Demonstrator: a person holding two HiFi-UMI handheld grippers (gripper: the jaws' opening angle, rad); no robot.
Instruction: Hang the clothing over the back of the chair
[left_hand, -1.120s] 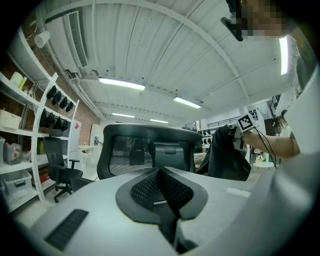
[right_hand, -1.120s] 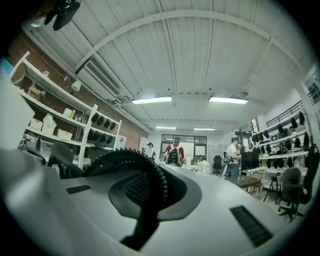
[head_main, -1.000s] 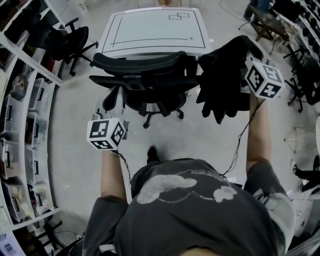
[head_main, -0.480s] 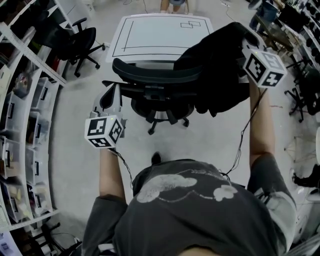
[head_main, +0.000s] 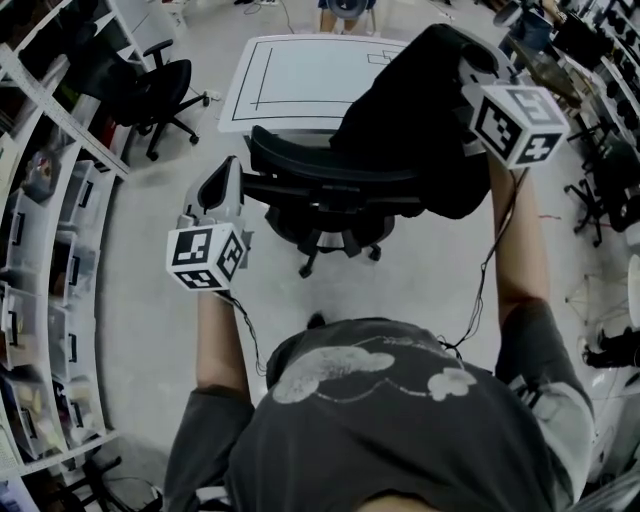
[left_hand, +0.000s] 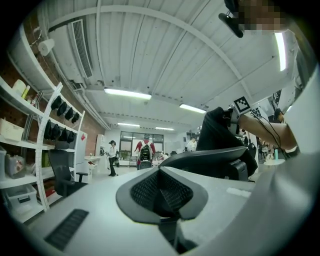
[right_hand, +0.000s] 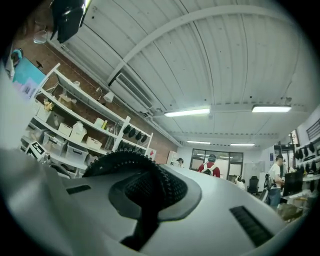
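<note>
A black piece of clothing (head_main: 400, 110) hangs from my right gripper (head_main: 470, 60), which is shut on its upper edge; dark knit fabric (right_hand: 120, 162) fills the jaws in the right gripper view. The cloth is raised above the right half of the black office chair's back (head_main: 300, 160) and covers that end of it. My left gripper (head_main: 222, 185) is held level just off the left end of the chair back, shut, with nothing between its jaws. In the left gripper view, the chair back (left_hand: 210, 160) and the lifted clothing (left_hand: 217, 135) show ahead to the right.
A white table (head_main: 300, 70) stands just beyond the chair. Another black office chair (head_main: 150, 85) is at the upper left, and shelves with bins (head_main: 50, 250) run down the left side. More chairs and furniture crowd the right edge. People (left_hand: 145, 150) walk far off.
My right gripper has carried the clothing up and to the left, from beside the chair to over its back. The left gripper has moved forward a little, staying near the chair's left end.
</note>
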